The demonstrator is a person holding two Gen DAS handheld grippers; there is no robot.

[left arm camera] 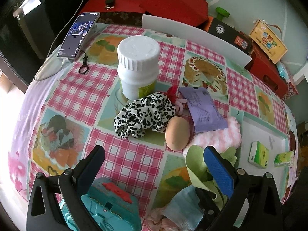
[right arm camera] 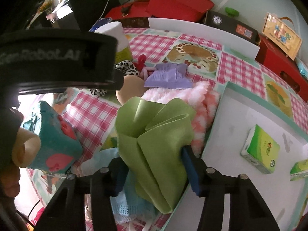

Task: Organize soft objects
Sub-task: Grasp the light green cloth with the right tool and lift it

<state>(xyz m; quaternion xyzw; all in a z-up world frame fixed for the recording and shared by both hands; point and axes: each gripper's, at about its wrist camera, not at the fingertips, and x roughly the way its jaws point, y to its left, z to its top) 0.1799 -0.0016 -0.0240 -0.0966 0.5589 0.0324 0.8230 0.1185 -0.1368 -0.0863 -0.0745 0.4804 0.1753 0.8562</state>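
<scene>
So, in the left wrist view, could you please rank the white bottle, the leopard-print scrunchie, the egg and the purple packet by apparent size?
1. white bottle
2. leopard-print scrunchie
3. purple packet
4. egg

The scrunchie and the packet look close; its spread-out folds make that order unsure.

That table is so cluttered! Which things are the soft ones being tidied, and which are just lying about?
Soft things for the job:
green cloth, held in the right gripper
leopard scrunchie
pink fluffy cloth
blue face mask

Just lying about:
white bottle
phone
egg
</scene>
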